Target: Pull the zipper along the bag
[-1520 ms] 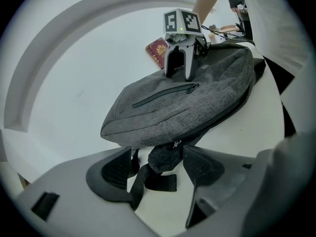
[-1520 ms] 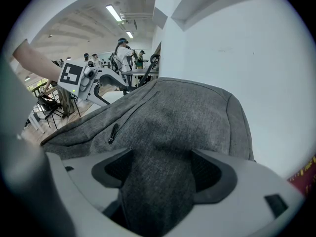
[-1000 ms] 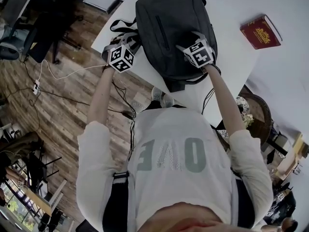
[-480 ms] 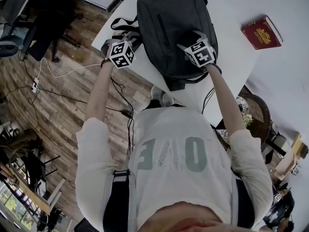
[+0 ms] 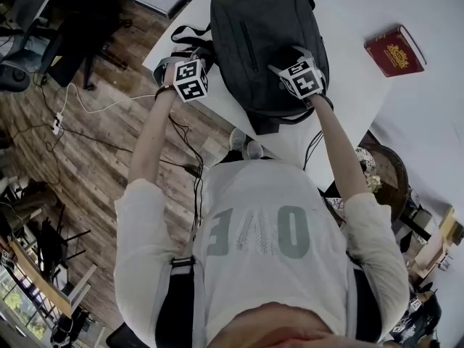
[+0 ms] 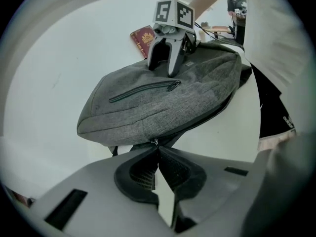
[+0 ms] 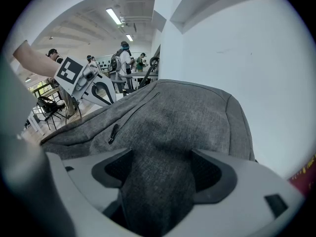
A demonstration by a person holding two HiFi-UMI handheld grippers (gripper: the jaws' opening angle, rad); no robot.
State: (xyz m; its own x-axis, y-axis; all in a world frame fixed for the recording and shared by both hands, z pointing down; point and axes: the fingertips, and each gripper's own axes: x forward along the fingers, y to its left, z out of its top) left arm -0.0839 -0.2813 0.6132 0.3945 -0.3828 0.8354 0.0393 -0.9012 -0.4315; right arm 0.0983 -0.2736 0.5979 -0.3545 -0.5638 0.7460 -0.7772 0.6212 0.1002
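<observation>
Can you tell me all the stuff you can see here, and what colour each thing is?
backpack: one, grey, lying on the table
zipper pull: one, silvery, on the backpack's side zipper, at the left gripper's tips
book: one, red, on the table, apart from the backpack
table: one, white, under the backpack and the book
cable: one, white, on the floor beside the table
floor: one, brown wood, below the table
left gripper: one, grey, jaws have just been closing and are now shut on the zipper pull
right gripper: one, grey, shut on a fold of the backpack
arms: two, each reaching out to a gripper
shirt: one, white, on the person
</observation>
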